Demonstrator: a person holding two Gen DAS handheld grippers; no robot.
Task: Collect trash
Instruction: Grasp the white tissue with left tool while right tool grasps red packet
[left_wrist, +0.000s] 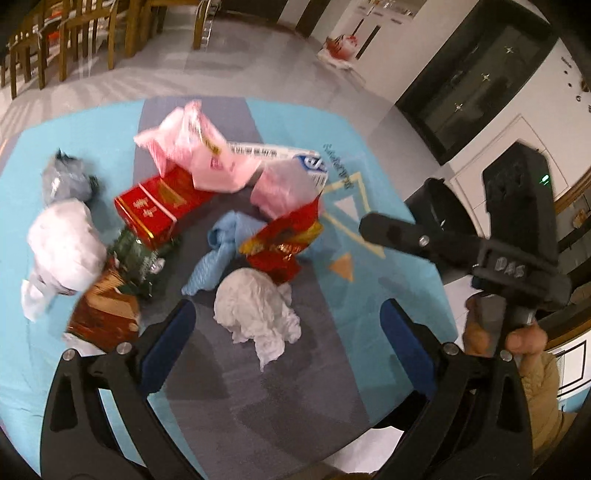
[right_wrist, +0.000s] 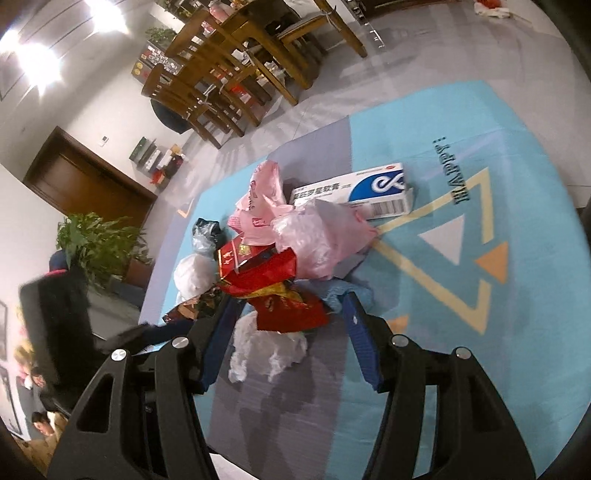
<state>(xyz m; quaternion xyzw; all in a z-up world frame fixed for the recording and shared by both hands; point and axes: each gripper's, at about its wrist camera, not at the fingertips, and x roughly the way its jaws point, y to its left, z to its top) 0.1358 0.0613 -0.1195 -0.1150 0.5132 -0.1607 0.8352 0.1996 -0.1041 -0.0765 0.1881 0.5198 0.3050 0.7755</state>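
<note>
Grey floor tiles run back to wooden dining chairs at twelve o'clock, and nearer lies a light-blue and grey floor mat printed with pale triangles, which carries the heap of trash.

Seen from the left wrist, a crumpled white tissue lies on the mat's grey band, between and just beyond the blue-padded tips of the left gripper. Its fingers stand wide apart with nothing between the pads. At twelve o'clock from the tissue sit a crinkled red and gold foil wrapper and a light-blue cloth, touching each other. Further back are a red rectangular carton with gold print, a pink plastic bag lying over its far end, and a white and blue cardboard box with a barcode. At nine o'clock lie a white bunched plastic bag, a grey bag and a brown and green snack packet.

At three o'clock in that view a hand in a tan quilted sleeve holds the right gripper's black body.

From the right wrist, the right gripper hangs over the heap with its fingers partly open; the red and gold wrapper lies between the tips, though whether the pads touch it I cannot tell. The white tissue lies just below it, and a potted green plant stands at nine o'clock.
</note>
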